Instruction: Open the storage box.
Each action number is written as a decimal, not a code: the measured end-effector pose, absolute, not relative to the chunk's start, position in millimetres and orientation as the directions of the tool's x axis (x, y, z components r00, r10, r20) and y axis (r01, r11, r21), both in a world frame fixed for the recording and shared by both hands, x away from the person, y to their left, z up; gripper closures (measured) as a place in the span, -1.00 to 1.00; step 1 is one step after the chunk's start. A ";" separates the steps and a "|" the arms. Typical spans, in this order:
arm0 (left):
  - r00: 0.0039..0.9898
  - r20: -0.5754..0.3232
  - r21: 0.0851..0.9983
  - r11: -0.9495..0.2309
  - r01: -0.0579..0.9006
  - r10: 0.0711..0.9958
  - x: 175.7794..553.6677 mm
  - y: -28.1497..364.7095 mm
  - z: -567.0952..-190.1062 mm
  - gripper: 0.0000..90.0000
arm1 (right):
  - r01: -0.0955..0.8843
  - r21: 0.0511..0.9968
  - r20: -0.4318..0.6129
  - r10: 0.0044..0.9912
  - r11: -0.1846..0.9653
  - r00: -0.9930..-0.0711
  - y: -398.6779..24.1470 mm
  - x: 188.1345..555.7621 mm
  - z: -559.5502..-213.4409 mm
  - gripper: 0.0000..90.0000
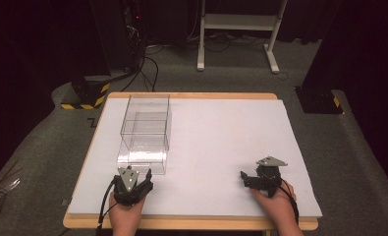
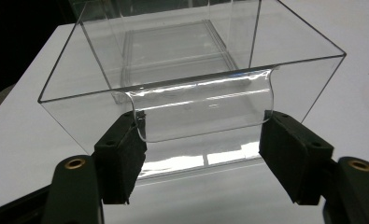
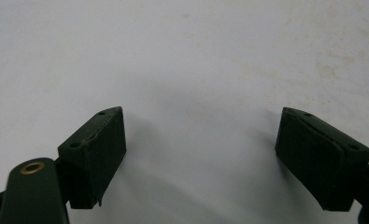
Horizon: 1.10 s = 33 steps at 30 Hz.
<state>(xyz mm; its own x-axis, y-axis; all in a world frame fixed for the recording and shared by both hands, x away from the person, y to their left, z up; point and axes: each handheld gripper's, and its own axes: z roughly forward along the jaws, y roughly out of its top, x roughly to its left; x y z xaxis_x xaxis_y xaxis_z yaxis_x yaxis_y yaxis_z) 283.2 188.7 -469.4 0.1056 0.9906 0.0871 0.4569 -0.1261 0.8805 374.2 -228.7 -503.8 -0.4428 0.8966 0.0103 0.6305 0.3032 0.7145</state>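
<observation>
A clear plastic box (image 1: 145,132) stands on the white table sheet (image 1: 221,132) at the left, with a shallower clear tray part (image 1: 142,160) at its near end. My left gripper (image 1: 131,177) is right behind that near end, open. In the left gripper view the jaws straddle the rounded cut-out of the clear box's front wall (image 2: 201,107); the left pad (image 2: 121,154) touches or nearly touches the cut-out's edge. My right gripper (image 1: 248,178) is at the front right of the table, open, with bare white sheet (image 3: 196,70) between its fingers (image 3: 98,149).
The table's wooden rim (image 1: 181,223) runs along the front edge under both hands. Grey carpet surrounds the table. A white desk frame (image 1: 238,29) and black cables (image 1: 147,64) lie beyond the far edge. A black-and-yellow striped base (image 1: 86,96) sits at the far left corner.
</observation>
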 end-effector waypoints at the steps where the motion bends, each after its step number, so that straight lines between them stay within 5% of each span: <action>1: 0.106 0.088 0.881 -0.127 0.456 0.990 281.1 188.4 -469.5 -0.27 | 0.630 0.714 0.009 0.897 0.304 -0.443 -228.6 374.2 -503.8 -0.64; 33: 0.146 0.084 0.885 -0.141 0.443 0.986 249.3 189.8 -470.9 -0.24 | 0.628 0.713 -0.001 0.896 0.312 -0.444 -228.2 374.1 -503.9 -0.64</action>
